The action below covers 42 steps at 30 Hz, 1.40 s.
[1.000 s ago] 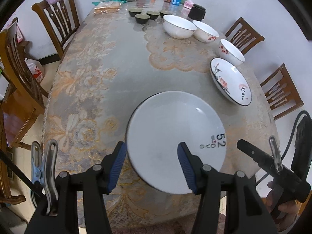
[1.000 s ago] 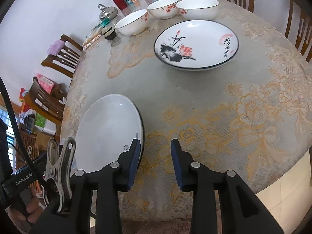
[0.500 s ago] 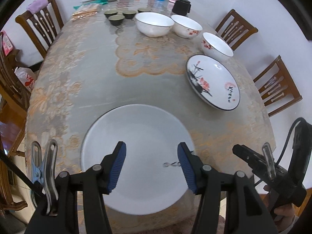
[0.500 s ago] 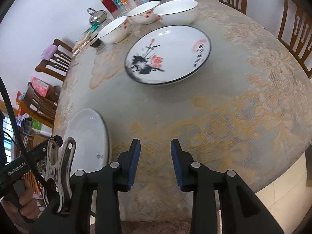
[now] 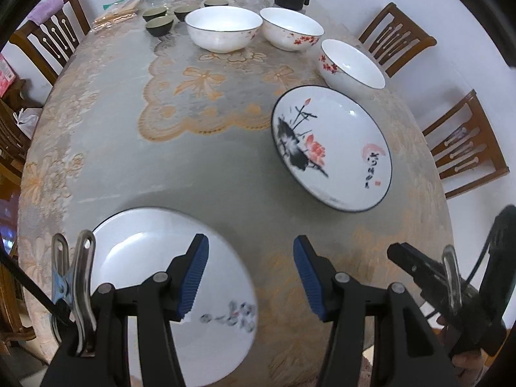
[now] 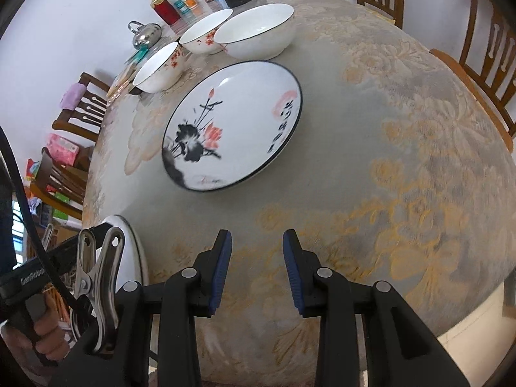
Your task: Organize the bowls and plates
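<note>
Approaching the painted plate (image 5: 332, 151) at the table's (image 5: 193, 148) right edge; plain plate (image 5: 154, 277) lies at its near edge. We keep both hand-held grippers, left (image 5: 251, 277) and right (image 6: 257, 271), released, empty, and should straddle one rim squarely.

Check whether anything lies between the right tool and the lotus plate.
Nothing visible does. Only bare tablecloth lies between the right tool, open and empty, and the lotus plate. The plain white plate sits off to the side; the bowls stand beyond.
</note>
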{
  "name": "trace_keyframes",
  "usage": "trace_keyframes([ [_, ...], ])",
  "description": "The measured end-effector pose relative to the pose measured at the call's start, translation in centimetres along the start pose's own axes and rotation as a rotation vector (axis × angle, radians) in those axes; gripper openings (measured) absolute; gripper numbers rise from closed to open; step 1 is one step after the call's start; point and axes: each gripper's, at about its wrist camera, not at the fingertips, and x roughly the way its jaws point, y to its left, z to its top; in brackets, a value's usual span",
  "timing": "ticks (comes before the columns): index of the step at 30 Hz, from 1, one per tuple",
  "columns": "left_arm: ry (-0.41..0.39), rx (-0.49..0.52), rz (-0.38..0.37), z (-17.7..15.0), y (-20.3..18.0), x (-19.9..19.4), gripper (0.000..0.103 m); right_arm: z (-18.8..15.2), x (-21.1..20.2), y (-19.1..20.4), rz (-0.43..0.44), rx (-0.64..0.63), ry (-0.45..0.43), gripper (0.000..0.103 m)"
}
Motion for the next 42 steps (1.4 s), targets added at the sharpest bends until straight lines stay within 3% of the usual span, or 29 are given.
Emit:
trace_keyframes([
  [14, 0.007, -0.032, 0.009, 4.2, -5.3, 4.6, 0.057, 4.8, 1.3, -3.6, 0.006, -0.063, 0.049, 0.034],
  [29, 0.047, -0.113, 0.035, 6.4, -5.6, 10.1, 0.062, 9.7, 3.9, -3.2, 0.061, -0.121, 0.049, 0.034],
  [32, 0.043, -0.105, 0.047, 6.5, -5.9, 10.6, 0.066, 10.5, 4.9, -2.8, 0.045, -0.151, 0.051, 0.034],
  [37, 0.068, -0.051, 0.056, 6.6, -7.1, 11.5, 0.083, 11.5, 6.1, -2.8, 0.022, -0.175, 0.069, 0.034],
  [42, 0.075, -0.054, 0.062, 6.7, -7.9, 12.2, 0.091, 12.0, 7.2, -3.3, -0.007, -0.189, 0.095, 0.034],
])
